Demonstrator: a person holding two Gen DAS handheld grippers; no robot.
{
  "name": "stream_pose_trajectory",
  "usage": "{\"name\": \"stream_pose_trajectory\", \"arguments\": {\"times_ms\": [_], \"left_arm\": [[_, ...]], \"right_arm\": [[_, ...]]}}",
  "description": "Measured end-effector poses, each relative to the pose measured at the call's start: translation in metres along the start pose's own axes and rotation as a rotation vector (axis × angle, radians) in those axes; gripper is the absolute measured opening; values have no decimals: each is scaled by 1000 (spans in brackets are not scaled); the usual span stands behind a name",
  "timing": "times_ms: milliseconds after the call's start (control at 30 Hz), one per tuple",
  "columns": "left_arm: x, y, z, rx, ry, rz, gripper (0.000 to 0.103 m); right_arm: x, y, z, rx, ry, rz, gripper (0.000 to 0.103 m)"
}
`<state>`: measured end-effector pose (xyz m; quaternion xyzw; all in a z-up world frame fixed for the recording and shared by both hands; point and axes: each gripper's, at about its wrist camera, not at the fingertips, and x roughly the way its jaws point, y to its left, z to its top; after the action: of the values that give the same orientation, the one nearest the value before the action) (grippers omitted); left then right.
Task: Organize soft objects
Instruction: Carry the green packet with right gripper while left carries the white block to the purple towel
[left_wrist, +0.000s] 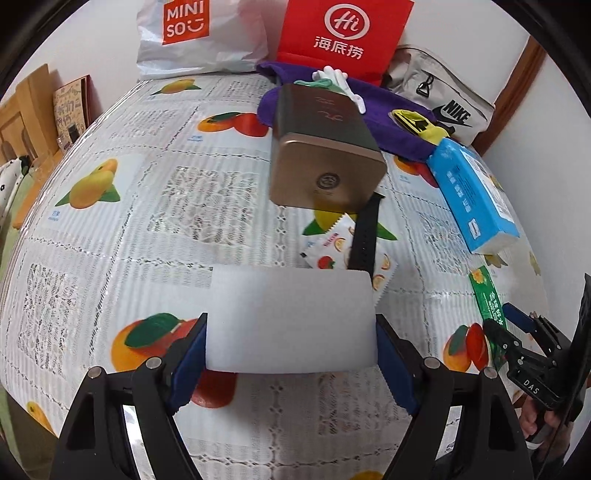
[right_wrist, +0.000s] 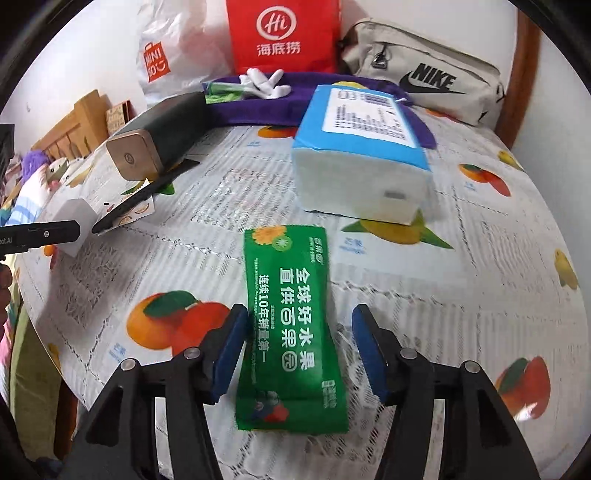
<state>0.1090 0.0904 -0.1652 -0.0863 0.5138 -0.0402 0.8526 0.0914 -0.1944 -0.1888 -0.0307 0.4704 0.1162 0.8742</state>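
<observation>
Fruit-print table (right_wrist: 461, 302): green packet (right_wrist: 291, 332), tissue pack (right_wrist: 362, 162), tin (right_wrist: 155, 144).

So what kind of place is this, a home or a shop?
Probably a home: a table under a fruit-print tablecloth, shopping bags against the wall, and a wooden chair beside it.

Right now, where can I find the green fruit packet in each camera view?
Left wrist view: the green fruit packet is at the right edge, below the blue tissue pack, in front of the right gripper.
Right wrist view: it lies at lower centre, between the open jaws.
Shared landmark: the gold-ended tin.
</observation>
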Motion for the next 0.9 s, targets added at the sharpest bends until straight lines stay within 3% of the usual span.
{"name": "stream_pose_trajectory", "arguments": {"times_ms": [133,167,200,333,433,900], "left_arm": [[-1,-8,0,4,3,10,82],[-3,-9,1,6,4,14,81],[-7,-11,1,8,-1,19,81],[-26,-18,9,27,-51,21,81],[-35,-23,17,32,-73,19,81],[-53,-38,53,51,-138,-10,81]], "right_arm": [[2,6,0,14,-44,-11,61],[3,8,1,6,-50,-11,55],[3,11,2,-9,-60,-7,40],[1,5,6,12,-47,49,29],[-4,-4,9,64,-41,100,29],[-59,-14,48,57,-163,129,29]]}}
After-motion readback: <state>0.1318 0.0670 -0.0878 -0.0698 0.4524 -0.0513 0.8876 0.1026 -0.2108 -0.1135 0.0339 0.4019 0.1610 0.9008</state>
